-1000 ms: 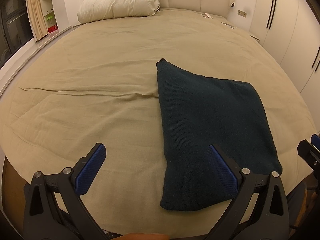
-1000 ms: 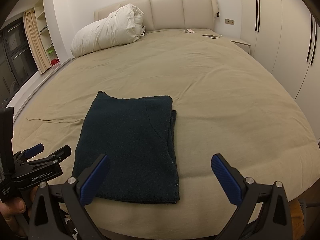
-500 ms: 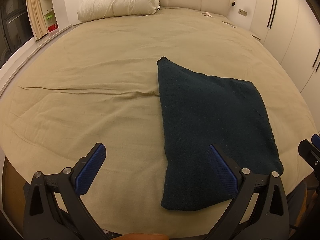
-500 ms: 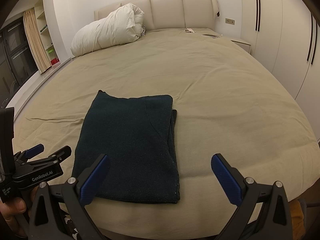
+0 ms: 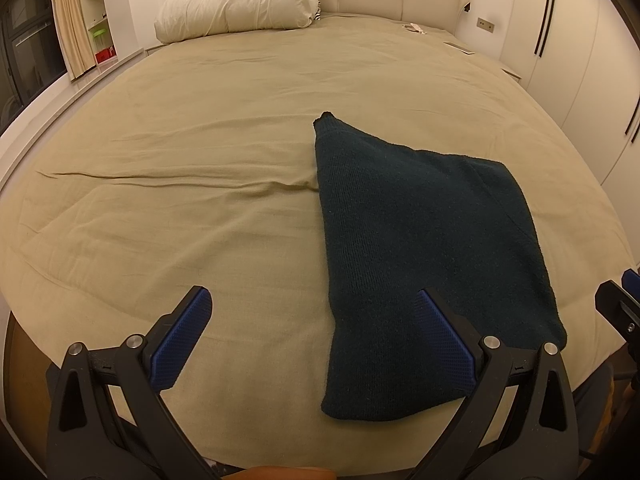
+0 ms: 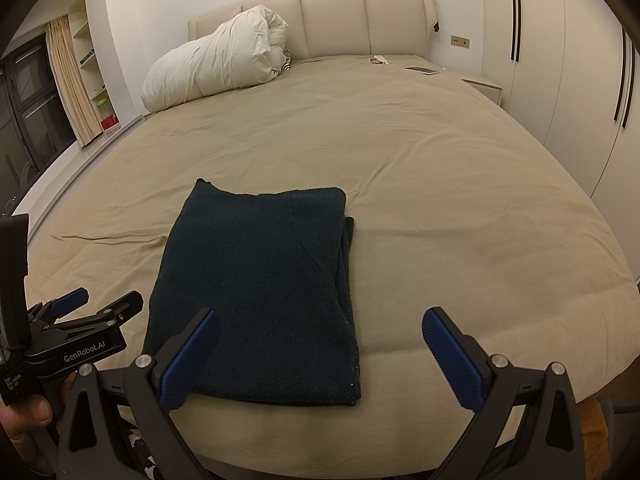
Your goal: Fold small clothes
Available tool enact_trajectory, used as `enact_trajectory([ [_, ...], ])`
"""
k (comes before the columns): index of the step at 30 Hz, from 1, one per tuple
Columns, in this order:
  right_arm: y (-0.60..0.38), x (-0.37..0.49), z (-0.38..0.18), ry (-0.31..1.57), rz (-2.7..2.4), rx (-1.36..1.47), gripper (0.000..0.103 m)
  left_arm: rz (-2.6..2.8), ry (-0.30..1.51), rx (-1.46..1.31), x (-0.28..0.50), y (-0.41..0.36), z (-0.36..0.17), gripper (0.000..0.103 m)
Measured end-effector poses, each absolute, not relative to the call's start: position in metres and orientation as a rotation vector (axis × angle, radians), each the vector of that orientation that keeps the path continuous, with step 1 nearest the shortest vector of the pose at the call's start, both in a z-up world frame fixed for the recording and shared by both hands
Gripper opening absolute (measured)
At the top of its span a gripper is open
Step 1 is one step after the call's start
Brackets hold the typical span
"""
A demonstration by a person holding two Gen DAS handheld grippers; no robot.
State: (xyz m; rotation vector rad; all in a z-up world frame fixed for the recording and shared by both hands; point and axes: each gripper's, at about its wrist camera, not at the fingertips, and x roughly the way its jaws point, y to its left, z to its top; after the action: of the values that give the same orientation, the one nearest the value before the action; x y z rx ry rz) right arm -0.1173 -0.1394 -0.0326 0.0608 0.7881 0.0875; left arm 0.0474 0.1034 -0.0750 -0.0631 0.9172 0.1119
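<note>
Folded dark green garment (image 6: 260, 292) lay flat near the foot edge of the bed (image 6: 400, 160).
Left gripper (image 5: 316, 320) and right gripper (image 6: 320, 340) both hung above that edge, jaws spread wide, holding nothing; 1 rolled white duvet (image 6: 216, 68) sat at the headboard.

Bed (image 6: 440, 168) wide open left, right and beyond folded dark garment (image 6: 260, 280); only rolled duvet (image 6: 216, 64) near headboard (image 6: 340, 20) blocks far-left corner.
</note>
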Motion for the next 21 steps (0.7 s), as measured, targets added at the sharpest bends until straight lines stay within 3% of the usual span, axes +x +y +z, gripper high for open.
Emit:
enact_trajectory([
  [21, -0.1409, -0.1173, -0.0318, 0.791, 0.089, 0.062, 0.103, 0.112, 0.920, -0.064, 0.0473, 0.1036, -0.0764, 0.103],
])
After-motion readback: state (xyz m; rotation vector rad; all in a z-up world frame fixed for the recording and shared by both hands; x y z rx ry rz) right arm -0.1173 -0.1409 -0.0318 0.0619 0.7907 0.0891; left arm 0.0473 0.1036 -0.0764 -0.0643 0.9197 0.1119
